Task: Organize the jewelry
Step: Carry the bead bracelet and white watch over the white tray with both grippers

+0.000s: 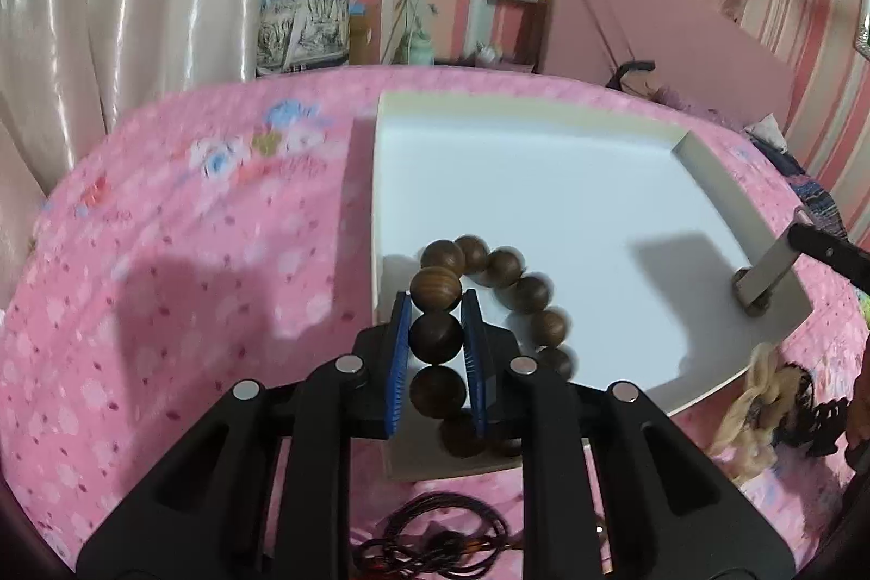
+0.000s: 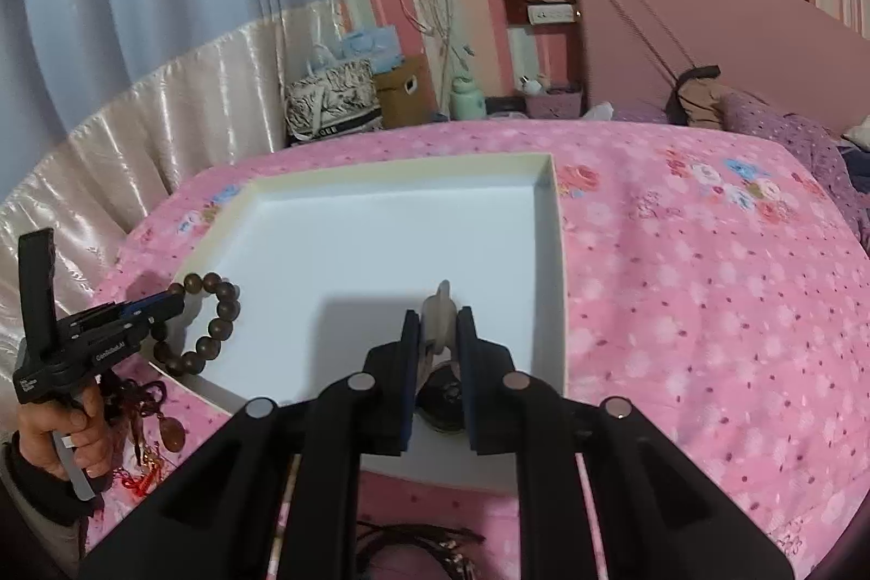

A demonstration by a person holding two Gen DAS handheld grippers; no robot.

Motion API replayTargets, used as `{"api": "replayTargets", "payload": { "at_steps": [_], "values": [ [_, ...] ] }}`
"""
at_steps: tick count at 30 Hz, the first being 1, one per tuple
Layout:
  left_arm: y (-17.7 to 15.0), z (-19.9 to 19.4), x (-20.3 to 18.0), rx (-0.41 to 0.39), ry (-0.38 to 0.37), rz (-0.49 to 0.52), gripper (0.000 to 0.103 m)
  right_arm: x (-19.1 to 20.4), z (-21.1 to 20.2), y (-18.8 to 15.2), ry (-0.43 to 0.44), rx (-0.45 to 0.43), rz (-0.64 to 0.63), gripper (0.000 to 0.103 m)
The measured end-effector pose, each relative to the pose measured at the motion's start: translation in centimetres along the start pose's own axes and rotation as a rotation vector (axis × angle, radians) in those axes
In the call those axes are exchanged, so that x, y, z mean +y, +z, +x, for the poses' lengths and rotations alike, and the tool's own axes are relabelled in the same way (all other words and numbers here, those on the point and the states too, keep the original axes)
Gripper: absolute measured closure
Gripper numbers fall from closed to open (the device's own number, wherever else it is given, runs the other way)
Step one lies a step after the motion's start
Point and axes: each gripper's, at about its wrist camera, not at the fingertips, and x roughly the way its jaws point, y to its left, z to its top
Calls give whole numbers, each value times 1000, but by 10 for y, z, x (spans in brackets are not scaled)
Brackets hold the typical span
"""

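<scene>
A shallow white box lid point(image 1: 571, 199) lies on the pink bed; it also shows in the right wrist view point(image 2: 353, 232). My left gripper point(image 1: 436, 308) is shut on a bracelet of large brown wooden beads point(image 1: 522, 286), held over the box's near left corner; the bracelet point(image 2: 217, 313) hangs from it in the right wrist view. My right gripper point(image 2: 439, 324) is shut on a grey watch point(image 2: 437, 308) over the box's near right part. The watch strap point(image 1: 769, 267) shows at the right in the left wrist view.
Dark cord necklaces point(image 1: 435, 542) lie on the bedspread in front of the box. A red-brown tassel pendant point(image 2: 163, 433) lies by the left hand. Hair ties and a beige scrunchie point(image 1: 761, 395) lie right of the box. Bags point(image 2: 337, 96) stand beyond the bed.
</scene>
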Motion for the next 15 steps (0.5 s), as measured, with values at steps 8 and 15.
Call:
{"api": "replayTargets", "payload": {
  "at_steps": [8,15],
  "values": [
    [-3,-3,-4,15,55,28,86,2,-6,-2,-74,0,-32,86],
    [-3,-2,2,12,95,47,84,-1,-9,-4,-59,0,-32,83]
  ]
}}
